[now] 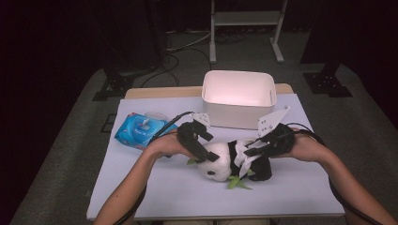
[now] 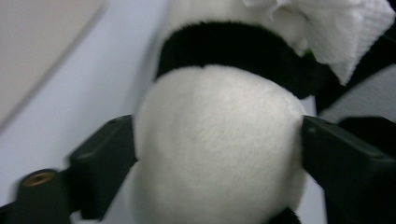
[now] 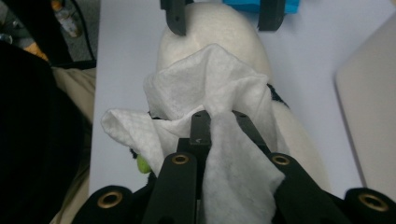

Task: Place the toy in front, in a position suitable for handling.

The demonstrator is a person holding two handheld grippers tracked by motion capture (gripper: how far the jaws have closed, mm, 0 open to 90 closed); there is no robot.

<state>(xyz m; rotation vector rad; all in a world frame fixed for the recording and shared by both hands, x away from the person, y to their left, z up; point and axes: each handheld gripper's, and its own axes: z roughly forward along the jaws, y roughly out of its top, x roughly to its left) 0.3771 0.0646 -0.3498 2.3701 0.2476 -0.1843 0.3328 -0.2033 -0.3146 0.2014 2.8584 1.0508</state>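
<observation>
1. Panda toy (image 1: pixel 230 161) lying on its side near the bench's (image 1: pixel 155 192) front edge, long axis running left to right, head to the left.
2. Left tool (image 1: pixel 204 149) straddling the head, jaws wide on either side, pads at the fur but not visibly squeezing.
3. Right tool (image 1: pixel 251 151) clamped shut on a white wipe (image 3: pixel 210 93), draped on the panda's body.
4. Wiping along the body toward the head looks next; right tool nearer the body.
</observation>
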